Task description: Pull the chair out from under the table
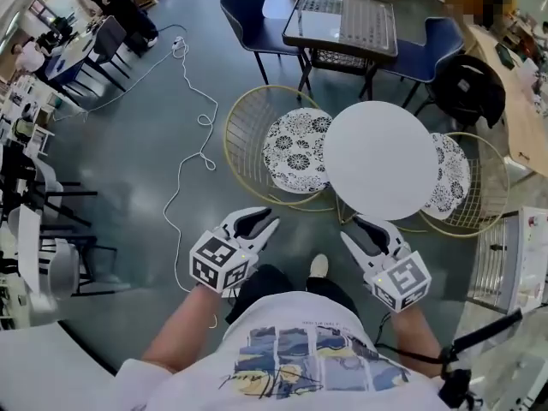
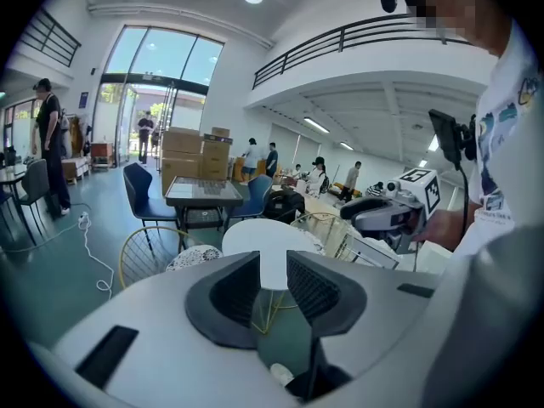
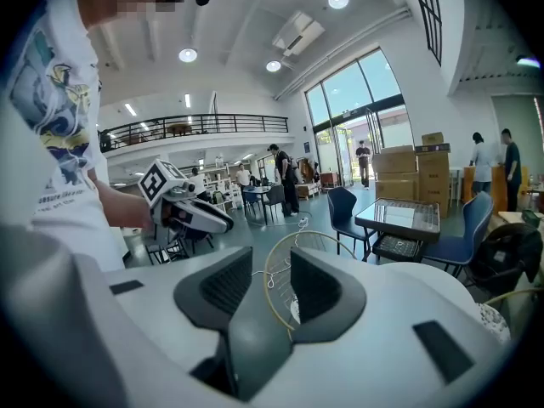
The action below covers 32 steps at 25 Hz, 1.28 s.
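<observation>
Left gripper [image 1: 257, 221] and right gripper [image 1: 364, 229] are both open and empty, held low on either side of the person's shoe [image 1: 318, 266]. Just ahead stands the round white table [image 1: 381, 161].

A gold wire chair [image 1: 291, 152] with a patterned cushion sits at the table's left, clear of both grippers, its seat partly under the tabletop. A second wire chair [image 1: 454, 187] is tucked in on the right.

A white cable [image 1: 193, 157] trails across the floor to the left. A glass-topped table [image 1: 342, 20] stands beyond.
</observation>
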### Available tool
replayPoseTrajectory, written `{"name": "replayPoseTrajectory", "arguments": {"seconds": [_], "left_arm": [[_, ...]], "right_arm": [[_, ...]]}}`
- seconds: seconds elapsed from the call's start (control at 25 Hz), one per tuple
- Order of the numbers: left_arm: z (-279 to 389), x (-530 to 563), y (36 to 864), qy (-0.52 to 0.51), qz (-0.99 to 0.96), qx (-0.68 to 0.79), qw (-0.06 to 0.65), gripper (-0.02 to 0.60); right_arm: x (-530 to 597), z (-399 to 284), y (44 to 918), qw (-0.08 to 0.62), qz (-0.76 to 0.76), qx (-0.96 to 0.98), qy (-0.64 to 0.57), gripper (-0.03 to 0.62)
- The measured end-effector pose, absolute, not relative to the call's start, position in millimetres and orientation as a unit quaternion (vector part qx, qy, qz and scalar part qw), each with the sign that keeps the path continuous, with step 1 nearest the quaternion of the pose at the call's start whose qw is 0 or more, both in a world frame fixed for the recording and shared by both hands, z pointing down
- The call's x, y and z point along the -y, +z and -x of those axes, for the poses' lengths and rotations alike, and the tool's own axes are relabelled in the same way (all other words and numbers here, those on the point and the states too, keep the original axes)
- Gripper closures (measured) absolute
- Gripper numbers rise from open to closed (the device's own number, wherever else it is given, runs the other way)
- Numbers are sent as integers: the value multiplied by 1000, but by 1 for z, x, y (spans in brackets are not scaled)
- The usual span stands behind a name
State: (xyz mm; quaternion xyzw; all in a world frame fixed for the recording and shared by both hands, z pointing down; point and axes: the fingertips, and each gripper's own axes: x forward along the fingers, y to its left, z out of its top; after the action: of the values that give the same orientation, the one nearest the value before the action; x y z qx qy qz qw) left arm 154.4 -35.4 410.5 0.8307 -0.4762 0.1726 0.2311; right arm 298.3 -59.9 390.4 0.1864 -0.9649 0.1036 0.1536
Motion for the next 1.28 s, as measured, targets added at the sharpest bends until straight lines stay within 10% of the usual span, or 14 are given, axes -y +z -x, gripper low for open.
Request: {"name": "replayPoseTrajectory", "arguments": {"seconds": [0.8, 1.28], "left_arm": [[149, 218, 627, 265, -727, 524, 357, 416], [202, 298, 731, 287, -689, 491, 449, 399]], "right_arm": [[130, -185, 392, 204, -380, 893, 129, 470], [96, -156, 399, 219, -489, 823, 187, 470]]}}
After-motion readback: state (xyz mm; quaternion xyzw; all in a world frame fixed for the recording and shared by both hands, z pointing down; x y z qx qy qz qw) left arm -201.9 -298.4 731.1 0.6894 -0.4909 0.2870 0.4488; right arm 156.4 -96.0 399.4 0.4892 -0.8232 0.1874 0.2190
